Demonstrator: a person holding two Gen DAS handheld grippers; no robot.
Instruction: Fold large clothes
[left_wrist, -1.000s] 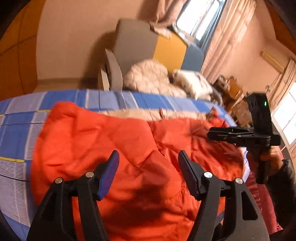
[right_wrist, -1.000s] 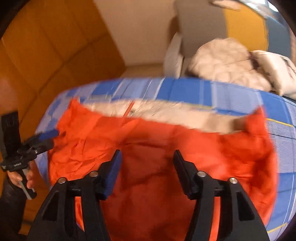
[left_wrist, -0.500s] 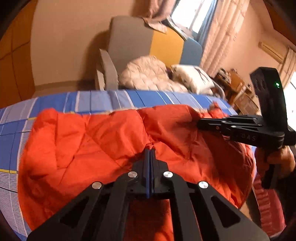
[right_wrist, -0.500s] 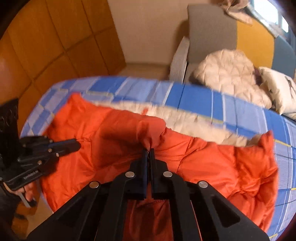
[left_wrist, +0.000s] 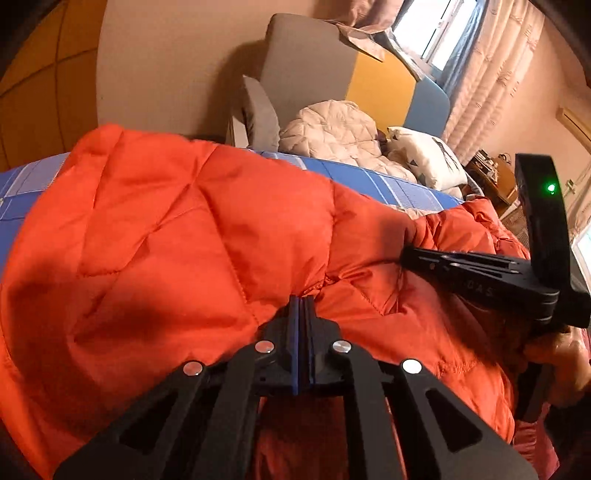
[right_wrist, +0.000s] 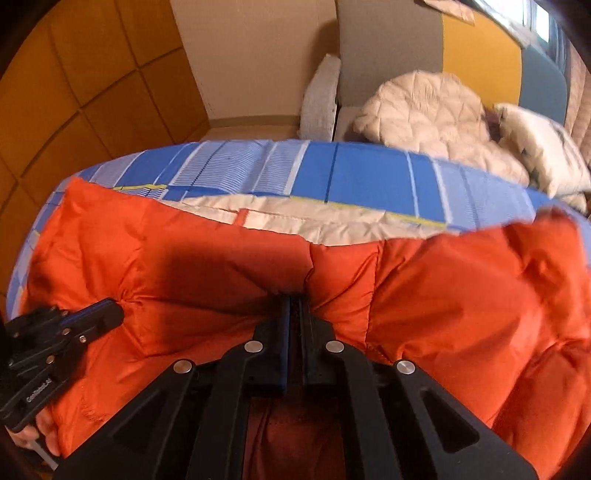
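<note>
A bed with a blue checked sheet (right_wrist: 369, 173) stood before a grey-and-yellow sofa (left_wrist: 314, 70). On it lay the quilted orange padded jacket (left_wrist: 177, 229), cream lining showing. The left gripper (left_wrist: 302, 301) and right gripper (right_wrist: 294, 301) each had jaws clamped tight on its near edge.

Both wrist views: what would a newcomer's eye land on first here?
The big orange quilted jacket fills the foreground, spread over the blue checked bedcover. Both black tools bite its near edge: the left tool and the right tool are each shut on a pinch of fabric. Behind the bed, a cream quilted garment lies heaped on a sofa.
</note>
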